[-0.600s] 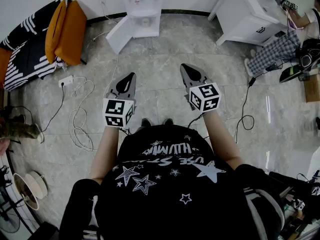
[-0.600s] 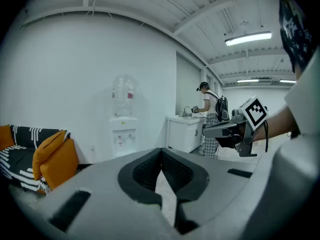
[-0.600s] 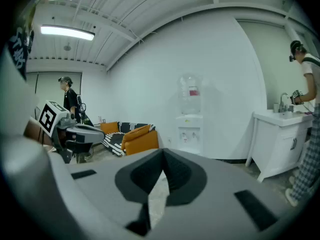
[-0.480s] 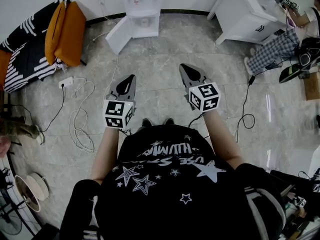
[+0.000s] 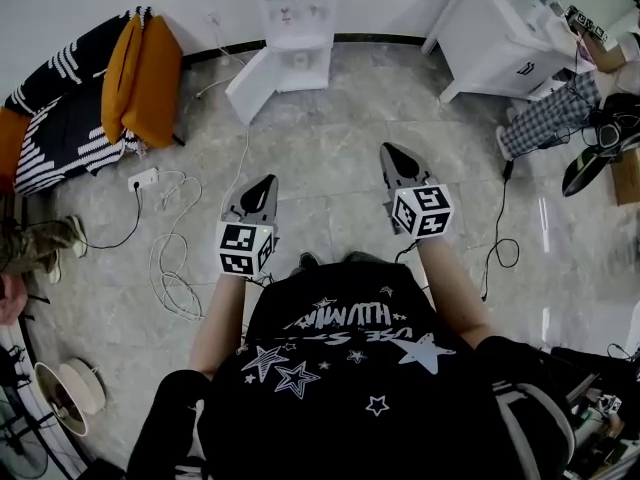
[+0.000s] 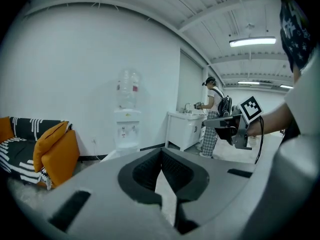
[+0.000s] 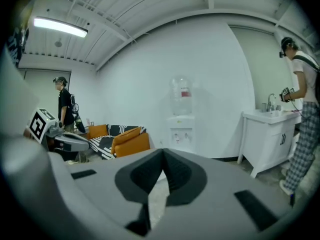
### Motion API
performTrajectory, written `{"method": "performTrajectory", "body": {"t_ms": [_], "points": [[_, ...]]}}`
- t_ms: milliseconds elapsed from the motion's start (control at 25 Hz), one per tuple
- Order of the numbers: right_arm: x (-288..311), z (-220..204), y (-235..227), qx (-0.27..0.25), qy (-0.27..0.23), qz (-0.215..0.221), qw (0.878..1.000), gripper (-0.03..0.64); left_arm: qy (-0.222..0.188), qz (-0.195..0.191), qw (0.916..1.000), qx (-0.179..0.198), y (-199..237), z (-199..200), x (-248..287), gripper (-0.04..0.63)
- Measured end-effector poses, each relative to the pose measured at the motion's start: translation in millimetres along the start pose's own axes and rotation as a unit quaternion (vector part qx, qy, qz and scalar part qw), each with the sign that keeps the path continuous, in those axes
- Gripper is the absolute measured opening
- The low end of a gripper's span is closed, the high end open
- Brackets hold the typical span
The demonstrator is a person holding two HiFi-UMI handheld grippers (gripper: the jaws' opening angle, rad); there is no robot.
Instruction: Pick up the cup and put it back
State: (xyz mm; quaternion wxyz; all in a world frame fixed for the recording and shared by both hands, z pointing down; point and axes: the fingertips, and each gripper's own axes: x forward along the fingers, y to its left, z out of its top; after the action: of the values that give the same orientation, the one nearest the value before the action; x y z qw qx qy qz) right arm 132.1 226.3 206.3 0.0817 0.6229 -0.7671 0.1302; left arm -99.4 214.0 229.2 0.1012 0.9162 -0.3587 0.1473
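Scanning for print first: the black T-shirt (image 5: 350,368) carries white stars and lettering, upside down from the head view and not cleanly readable. The bottle (image 7: 182,95) atop the water dispenser (image 5: 297,13) wears a red label, too small to read.

Both hands hang level over a grey marbled tile floor (image 5: 330,158). The left gripper (image 5: 264,182) has its jaws pressed together at the tips, nothing between them. The right gripper (image 5: 390,152) is likewise closed and empty.

The cup (image 5: 300,60), if that small pale round shape is it, sits in the dispenser's open lower compartment, well ahead of both grippers.

A striped sofa (image 5: 60,118) with orange cushions (image 5: 145,68) lines the left wall, and a white sink cabinet (image 5: 500,38) stands on the right.

Only the head view shows the power strip (image 5: 143,178) and its looping cable. Only the gripper views show the ceiling strip lights (image 6: 252,42) and a person (image 6: 214,116) in checked trousers standing at the cabinet.
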Motion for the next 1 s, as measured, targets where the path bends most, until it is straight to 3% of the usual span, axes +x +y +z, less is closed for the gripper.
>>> {"method": "performTrajectory", "body": {"t_ms": [200, 520, 760, 1000], "points": [[13, -7, -2, 0.022, -0.003, -0.024, 0.999, 0.034, -0.014, 0.006, 0.9998, -0.012, 28, -4, -6, 0.009], [79, -19, -27, 0.034, 0.023, -0.035, 0.999, 0.084, 0.004, 0.046, 0.998, -0.044, 80, -19, 13, 0.009], [190, -26, -48, 0.022, 0.041, -0.015, 0.999, 0.11, 0.009, 0.083, 0.995, -0.054, 139, -15, 62, 0.009], [344, -71, -89, 0.012, 0.11, -0.003, 0.994, 0.183, 0.032, 0.121, 0.9878, -0.093, 210, -22, 157, 0.011]]}}
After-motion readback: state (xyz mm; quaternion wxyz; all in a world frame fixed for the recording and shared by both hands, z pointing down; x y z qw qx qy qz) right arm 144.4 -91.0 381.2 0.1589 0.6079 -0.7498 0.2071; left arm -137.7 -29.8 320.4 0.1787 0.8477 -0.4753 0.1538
